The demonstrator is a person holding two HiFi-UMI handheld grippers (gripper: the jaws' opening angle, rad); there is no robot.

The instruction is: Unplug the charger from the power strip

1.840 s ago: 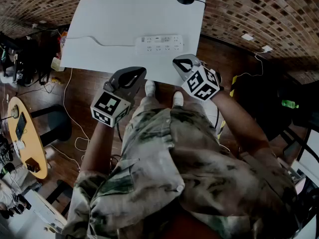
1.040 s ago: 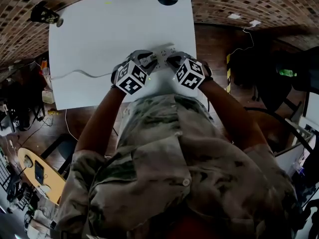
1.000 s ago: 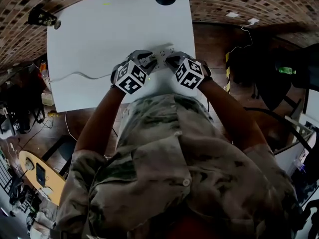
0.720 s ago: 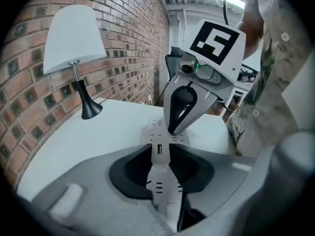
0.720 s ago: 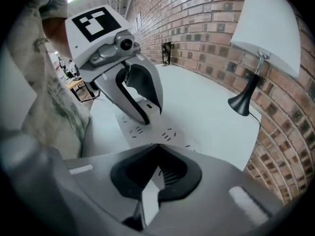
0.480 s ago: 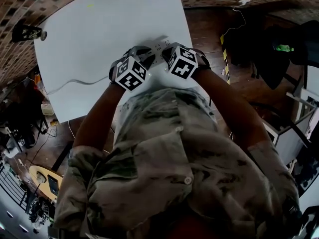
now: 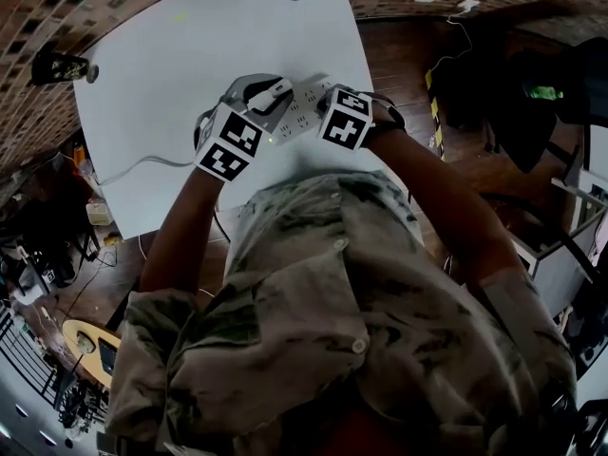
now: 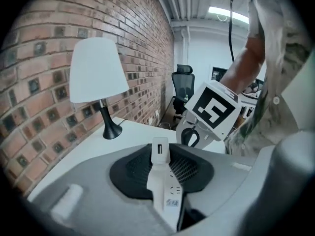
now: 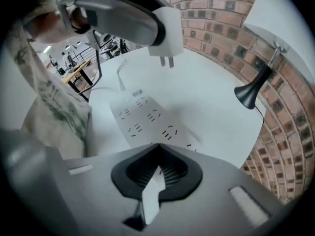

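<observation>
My left gripper is shut on a white charger and holds it above the white power strip. In the right gripper view the charger hangs free in the air with its two prongs bare over the power strip. The left gripper view shows the charger clamped between the pads, its USB port facing away. My right gripper points steeply down and is shut on the strip's near end, a white edge showing between its pads.
The strip lies on a white table, its cord trailing off the left edge. A white lamp with a black base stands at the table's far end by a brick wall. A small black object sits at the table's left corner.
The left gripper has risen and drawn away to the left with the charger, which has come out of the strip. The right gripper stays on the strip.
</observation>
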